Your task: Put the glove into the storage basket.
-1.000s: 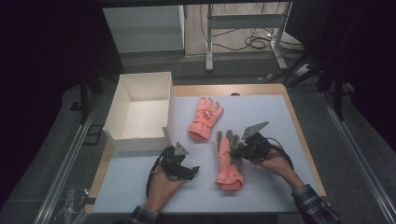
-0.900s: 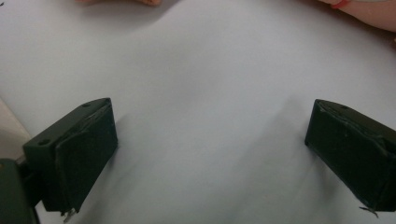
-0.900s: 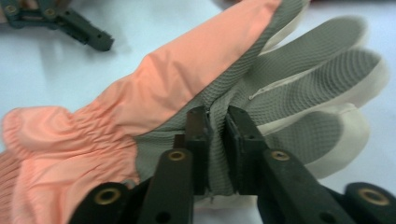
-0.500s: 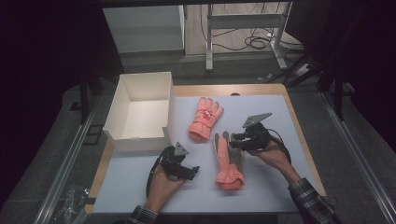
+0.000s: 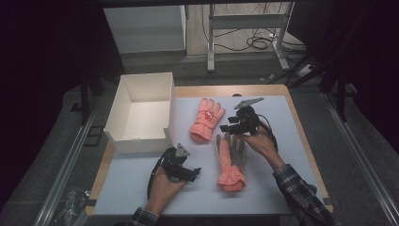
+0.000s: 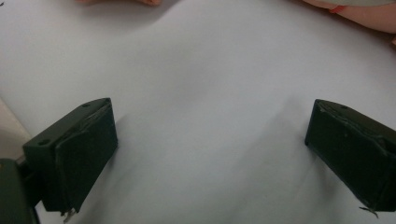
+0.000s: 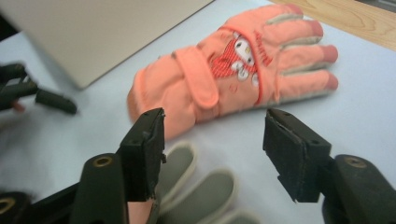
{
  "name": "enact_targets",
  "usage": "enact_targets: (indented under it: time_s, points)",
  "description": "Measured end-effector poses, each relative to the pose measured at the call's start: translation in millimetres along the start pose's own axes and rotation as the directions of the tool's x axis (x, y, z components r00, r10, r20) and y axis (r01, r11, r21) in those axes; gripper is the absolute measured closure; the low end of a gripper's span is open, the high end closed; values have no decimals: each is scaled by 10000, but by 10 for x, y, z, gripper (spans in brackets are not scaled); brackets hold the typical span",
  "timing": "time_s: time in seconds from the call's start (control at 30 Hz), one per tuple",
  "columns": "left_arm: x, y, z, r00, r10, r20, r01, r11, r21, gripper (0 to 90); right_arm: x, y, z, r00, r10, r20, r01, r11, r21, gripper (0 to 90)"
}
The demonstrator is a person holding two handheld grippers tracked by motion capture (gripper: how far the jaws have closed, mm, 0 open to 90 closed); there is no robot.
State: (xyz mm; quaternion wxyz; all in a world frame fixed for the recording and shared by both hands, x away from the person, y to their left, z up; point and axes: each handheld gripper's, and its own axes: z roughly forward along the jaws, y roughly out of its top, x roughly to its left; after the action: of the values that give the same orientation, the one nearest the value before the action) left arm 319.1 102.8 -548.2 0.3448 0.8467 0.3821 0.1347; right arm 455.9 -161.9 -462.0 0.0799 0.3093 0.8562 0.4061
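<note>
Two orange gloves lie on the white mat (image 5: 291, 141) beside an open white box (image 5: 141, 113). Right gripper (image 5: 231, 126) hovers wide open and empty over the near glove's (image 5: 230, 160) fingertips, aimed at the far glove (image 5: 206, 120). Left gripper (image 5: 192, 173) rests low, jaws spread, holding nothing.

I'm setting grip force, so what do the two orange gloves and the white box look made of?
The orange glove with the cartoon patch looks like padded, matte fabric: puffy surface, stitched strap. The palm-up orange glove shows a grey palm, perhaps a grippier textile; hard to tell. The white open-topped box looks like thin matte cardboard, judging by its flat walls and sharp folded edges.
</note>
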Motion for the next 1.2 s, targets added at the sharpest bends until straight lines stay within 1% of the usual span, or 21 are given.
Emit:
enact_targets:
  time_s: [0.03,0.07,0.1,0.13,0.2,0.27,0.3,0.37,0.4,0.43,0.5,0.53,0.6,0.67,0.77,0.83,0.93,1.0,1.07,1.13,1.2]
  points:
    - [0,0,0,10000,-5,1,5,10000,-1,24,-14,79,73,9998,98,168,-100,9999,88,368]
    - [0,0,1,10000,-7,3,7,10000,-6,24,-22,116,109,9995,70,296,-74,9999,117,366]
    - [0,0,1,10000,-7,3,7,10000,-6,24,-22,116,109,9995,70,296,-74,9999,117,366]
    - [0,0,0,10000,-6,2,6,10000,0,24,-31,149,149,9988,65,482,-72,9999,153,366]
    - [1,0,0,10000,6,3,-6,10000,-3,24,-75,238,289,9974,317,654,-327,9994,143,366]
    - [-1,-1,0,10000,-31,12,31,10000,-2,24,-82,254,324,9969,346,705,-358,9992,156,366]
    - [-3,0,-1,10000,-42,12,42,10000,-1,24,-102,290,439,9966,309,768,-334,9989,321,369]
    - [-4,0,0,10000,-56,10,56,10000,-11,24,-105,300,477,9960,266,853,-301,9988,398,381]
    - [-1,1,-1,10000,-24,6,24,10000,14,24,-114,324,573,9943,89,1064,-147,9985,535,406]
    - [-1,1,-1,10000,-23,7,23,10000,12,24,-120,335,613,9937,55,1121,-114,9986,519,416]
    - [-3,0,0,10000,-54,16,54,10000,-13,24,-130,348,654,9933,52,1153,-111,9986,510,421]
    - [-3,0,0,10000,-55,15,55,10000,-15,24,-152,370,724,9929,157,1182,-212,9988,453,422]
    - [-2,1,0,10000,-31,13,31,10000,-16,24,-172,399,813,9939,306,1060,-361,9981,499,421]
    - [-3,0,0,10000,-48,15,48,10000,-16,24,-174,425,902,9925,249,1194,-328,9974,641,414]
    - [-2,1,1,10000,-43,10,43,10000,-24,24,-193,446,1047,9900,91,1409,-240,9943,1039,384]
    - [-2,1,1,10000,-46,10,46,10000,-24,24,-203,443,1111,9908,62,1351,-227,9924,1211,391]
    - [-2,1,1,10000,-47,13,47,10000,-26,24,-212,442,1131,9927,258,1182,-426,9890,1416,473]
    - [-3,1,1,10000,-48,12,48,10000,-24,24,-208,433,1130,9938,489,1003,-636,9869,1484,589]
    - [-3,1,1,10000,-47,12,47,10000,-25,24,-181,418,1135,9929,561,1052,-713,9865,1474,692]
    - [-3,1,1,10000,-47,11,47,10000,-25,24,-136,414,1130,9926,276,1184,-455,9874,1513,775]
    - [-2,1,0,10000,-35,12,35,10000,-17,24,-98,429,1112,9913,-29,1319,-183,9871,1590,828]
